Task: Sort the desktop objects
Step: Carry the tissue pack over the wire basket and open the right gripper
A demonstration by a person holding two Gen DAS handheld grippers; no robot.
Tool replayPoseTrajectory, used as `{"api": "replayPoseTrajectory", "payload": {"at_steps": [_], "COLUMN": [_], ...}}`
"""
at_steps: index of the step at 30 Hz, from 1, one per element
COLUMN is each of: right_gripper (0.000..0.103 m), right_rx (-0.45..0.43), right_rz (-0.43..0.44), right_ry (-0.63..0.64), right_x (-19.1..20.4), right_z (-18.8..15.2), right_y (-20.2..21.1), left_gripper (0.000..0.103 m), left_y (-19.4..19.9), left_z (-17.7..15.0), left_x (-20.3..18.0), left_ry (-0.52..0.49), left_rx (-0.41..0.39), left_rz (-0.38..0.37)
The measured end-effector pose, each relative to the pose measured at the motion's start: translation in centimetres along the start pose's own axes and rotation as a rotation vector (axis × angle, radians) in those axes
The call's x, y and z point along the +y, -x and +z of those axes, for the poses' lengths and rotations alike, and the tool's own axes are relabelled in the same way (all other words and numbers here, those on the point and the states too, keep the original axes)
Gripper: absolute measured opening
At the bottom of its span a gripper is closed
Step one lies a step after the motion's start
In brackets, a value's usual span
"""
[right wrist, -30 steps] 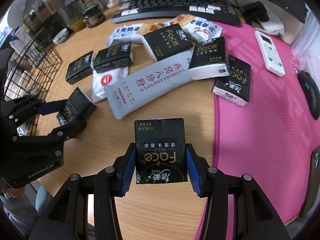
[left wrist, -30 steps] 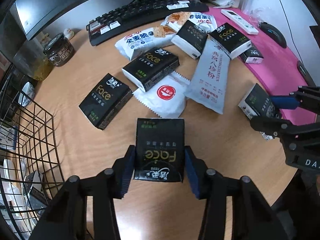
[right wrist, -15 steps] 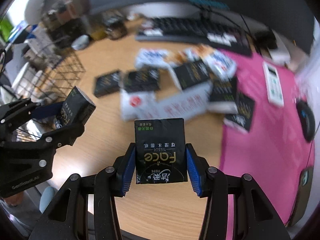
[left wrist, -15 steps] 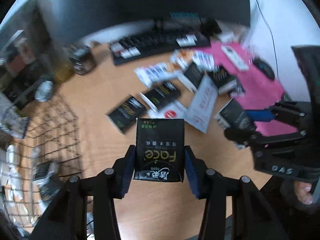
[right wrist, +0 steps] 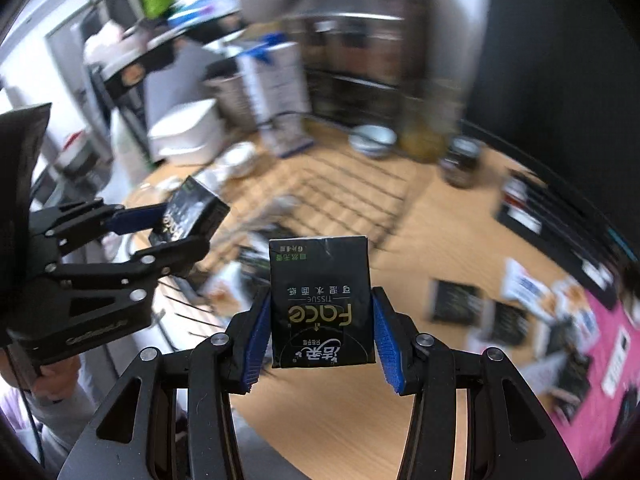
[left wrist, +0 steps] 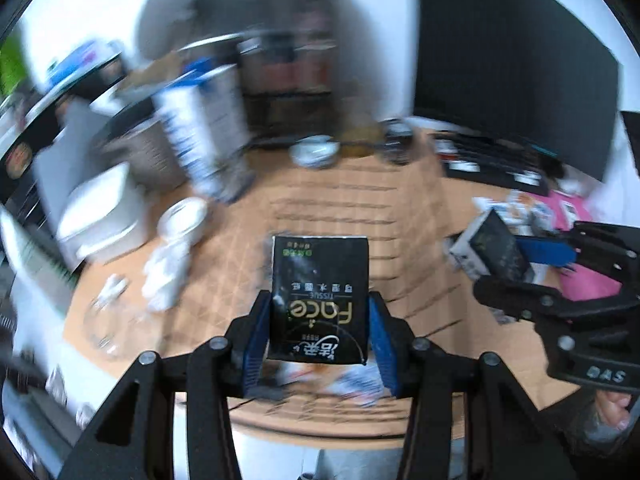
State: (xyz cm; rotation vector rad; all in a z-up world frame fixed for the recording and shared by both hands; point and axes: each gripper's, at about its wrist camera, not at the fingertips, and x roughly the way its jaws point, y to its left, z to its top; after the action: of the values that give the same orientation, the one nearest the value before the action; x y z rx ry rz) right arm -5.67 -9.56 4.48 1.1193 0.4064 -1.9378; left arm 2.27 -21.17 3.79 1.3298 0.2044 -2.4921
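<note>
Left wrist view, left gripper [left wrist: 318,332] clamping black tissue pack [left wrist: 319,298], right gripper [right wrist: 320,330] likewise holding its pack [right wrist: 321,302]

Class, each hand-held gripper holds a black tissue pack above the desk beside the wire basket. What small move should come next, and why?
Probably lower the left hand-held gripper toward the wire basket. Its tissue pack is clamped and sits over the blurred grid, so placing it there looks like the nearest sorting step. The right hand-held gripper can wait.

The tissue pack [left wrist: 319,298] in the left claw [left wrist: 319,344] is showing "Face" and "TISSUE", inverted. The right claw's [right wrist: 321,338] tissue pack [right wrist: 321,300] is displaying the same. The right claw's body is reading "DAS".
</note>
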Motion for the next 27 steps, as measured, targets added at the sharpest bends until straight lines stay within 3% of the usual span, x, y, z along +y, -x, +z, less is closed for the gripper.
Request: {"api": "replayPoseTrajectory", "payload": {"at_steps": [4, 13, 27], "right_gripper": [0.048, 0.048, 0.049], "right_rx": [0.046, 0.111, 0.074], "right_rz": [0.047, 0.027, 0.016], "right_ry": [0.054, 0.148, 0.121], "right_x": [3.5, 8.0, 7.5], "right_z": [1.0, 1.2, 2.0], "right_y": [-3.4, -8.4, -7.5], "left_gripper": [0.052, 0.052, 0.065], "left_y": [-1.1, -2.6, -1.5], "left_z": [-1.9, -4.1, -4.3], "left_x": [3.6, 7.0, 6.6], "left_ry": [0.062, 0.132, 0.142], "left_rx": [0.041, 0.056, 0.046], "left_rz": [0.023, 0.017, 0.018]}}
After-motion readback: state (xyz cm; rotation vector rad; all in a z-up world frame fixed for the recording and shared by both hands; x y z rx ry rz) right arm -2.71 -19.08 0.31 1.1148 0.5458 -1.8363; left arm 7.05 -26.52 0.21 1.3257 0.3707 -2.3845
